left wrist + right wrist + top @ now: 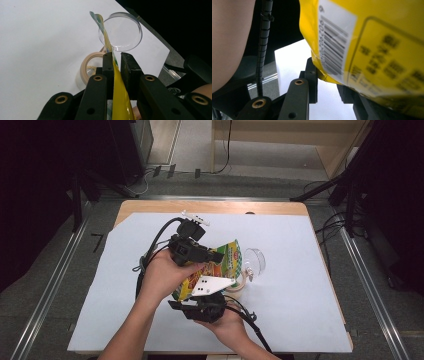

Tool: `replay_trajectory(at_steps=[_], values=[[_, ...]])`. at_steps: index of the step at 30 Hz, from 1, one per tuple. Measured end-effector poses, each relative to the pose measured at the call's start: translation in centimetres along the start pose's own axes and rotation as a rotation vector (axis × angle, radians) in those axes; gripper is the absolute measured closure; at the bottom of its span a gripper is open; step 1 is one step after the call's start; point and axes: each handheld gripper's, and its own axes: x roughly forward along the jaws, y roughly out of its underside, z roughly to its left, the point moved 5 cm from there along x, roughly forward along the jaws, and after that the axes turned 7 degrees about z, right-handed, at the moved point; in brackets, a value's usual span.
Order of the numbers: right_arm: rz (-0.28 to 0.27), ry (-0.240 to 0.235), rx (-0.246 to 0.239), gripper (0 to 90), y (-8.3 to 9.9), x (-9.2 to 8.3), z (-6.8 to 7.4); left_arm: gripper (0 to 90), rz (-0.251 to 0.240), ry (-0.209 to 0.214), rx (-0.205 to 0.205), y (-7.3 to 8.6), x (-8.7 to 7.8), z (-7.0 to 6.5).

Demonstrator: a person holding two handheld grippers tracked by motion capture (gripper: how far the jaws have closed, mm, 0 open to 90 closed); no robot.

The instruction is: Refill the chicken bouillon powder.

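Two grippers hold one yellow snack pouch above the middle of the table. Its print cannot be read: the right gripper view shows a white barcode panel and blurred dark lettering in a framed box, and the high view shows a green and red top with no legible word. The pouch's long axis runs from about 7 o'clock up to 1 o'clock in the high view, with the green end toward 1 o'clock. The left gripper, at the pouch's 10 o'clock side, has its jaws narrowed onto the thin pouch edge; in the left gripper view the yellow film passes between the two pads. The right gripper, at 6 o'clock, has its jaws close at the pouch's lower corner, and I take it as clamped there. At 3 o'clock of the pouch lie a roll of tan tape and a clear round dish, the dish just beyond the tape and under the pouch's far end
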Motion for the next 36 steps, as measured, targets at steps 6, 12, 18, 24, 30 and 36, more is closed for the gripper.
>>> replay_trajectory(at_steps=[6,12,18,24,30,36], values=[[0.001,0.005,-0.003,74.1,0.10,0.02,-0.07,82.3,-0.001,0.003,0.000,-0.01,0.06,0.02],[0.002,0.006,-0.002,74.1,0.13,0.05,-0.11,82.3,-0.002,0.003,0.000,-0.01,0.11,0.00],[0.002,0.008,-0.004,74.1,0.12,0.07,-0.13,82.3,-0.002,0.003,0.003,0.00,0.08,0.00],[0.005,0.017,-0.012,74.1,0.19,0.08,-0.31,82.3,-0.006,0.001,0.003,-0.05,0.15,-0.09],[0.004,0.016,-0.011,74.0,0.18,0.11,-0.28,82.3,-0.005,0.001,0.002,-0.04,0.14,-0.09],[0.003,0.016,-0.011,74.0,0.17,0.10,-0.29,82.3,-0.005,-0.004,0.004,-0.05,0.14,-0.12]])
